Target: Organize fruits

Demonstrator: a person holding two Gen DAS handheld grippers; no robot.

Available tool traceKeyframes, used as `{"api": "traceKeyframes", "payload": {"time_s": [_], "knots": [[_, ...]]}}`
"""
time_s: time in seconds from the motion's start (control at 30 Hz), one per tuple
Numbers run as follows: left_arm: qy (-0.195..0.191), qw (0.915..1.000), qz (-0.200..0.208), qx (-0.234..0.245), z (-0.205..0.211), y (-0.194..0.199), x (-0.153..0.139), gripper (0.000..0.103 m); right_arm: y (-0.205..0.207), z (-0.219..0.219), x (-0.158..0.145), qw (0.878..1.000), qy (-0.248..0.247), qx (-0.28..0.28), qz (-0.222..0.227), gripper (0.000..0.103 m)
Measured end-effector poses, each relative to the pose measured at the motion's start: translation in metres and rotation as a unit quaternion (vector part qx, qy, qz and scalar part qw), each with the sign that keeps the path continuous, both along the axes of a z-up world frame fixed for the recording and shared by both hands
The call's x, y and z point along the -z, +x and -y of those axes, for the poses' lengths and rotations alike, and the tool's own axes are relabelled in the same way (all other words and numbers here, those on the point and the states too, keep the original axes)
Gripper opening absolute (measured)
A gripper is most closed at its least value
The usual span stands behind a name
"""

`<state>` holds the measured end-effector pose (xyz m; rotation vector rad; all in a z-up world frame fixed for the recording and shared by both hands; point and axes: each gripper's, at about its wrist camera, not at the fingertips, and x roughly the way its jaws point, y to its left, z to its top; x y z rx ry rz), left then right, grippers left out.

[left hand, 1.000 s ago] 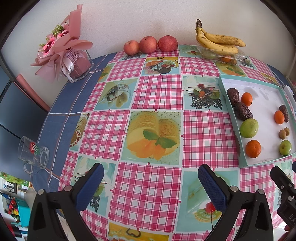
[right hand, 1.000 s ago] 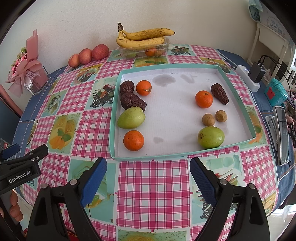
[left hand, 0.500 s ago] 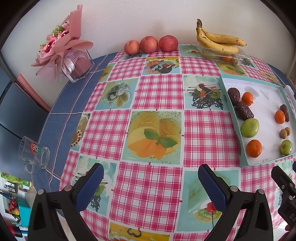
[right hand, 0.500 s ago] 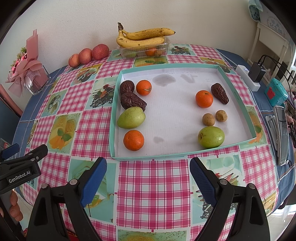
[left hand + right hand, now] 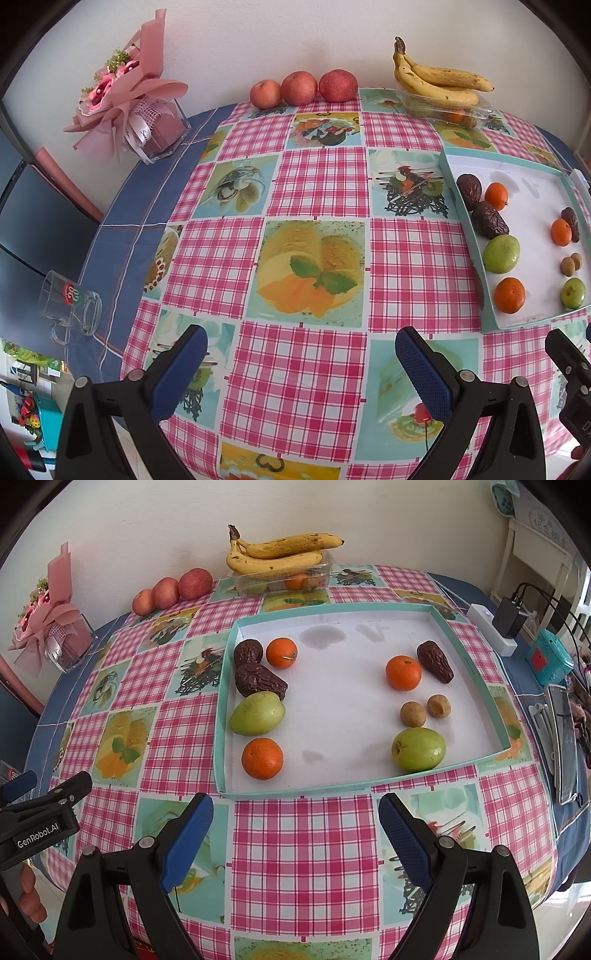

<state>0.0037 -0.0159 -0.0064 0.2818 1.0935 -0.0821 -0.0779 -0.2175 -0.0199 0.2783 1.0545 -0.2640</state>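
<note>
Teal-rimmed white tray [image 5: 221, 738] holds mixed oranges, green fruits, brown wrinkled fruits in two unsorted clusters; left gripper [image 5: 301, 360], right gripper [image 5: 295, 825] both spread, empty

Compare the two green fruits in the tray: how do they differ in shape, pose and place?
1. The left green fruit is pointed and elongated; the right green fruit is rounder and plumper.
2. The left one lies slantwise, tip toward the dark wrinkled fruit; the right one sits squat, its stem dimple facing left.
3. The left one lies by the tray wall; the right one lies near the tray's front right corner.
Both are smooth, yellow-green and ungripped.
</note>
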Motion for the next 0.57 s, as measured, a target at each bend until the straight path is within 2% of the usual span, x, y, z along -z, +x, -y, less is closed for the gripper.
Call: {"api": "traceKeyframes", "payload": {"time_s": [0.57], "knots": [[0.000,1.0000,0.000,-0.001,-0.0007,0.0009,-0.0007,0.103,0.0004,-0.0002,0.0000,1.000,0.000,0.000,0.000,0.092]]}}
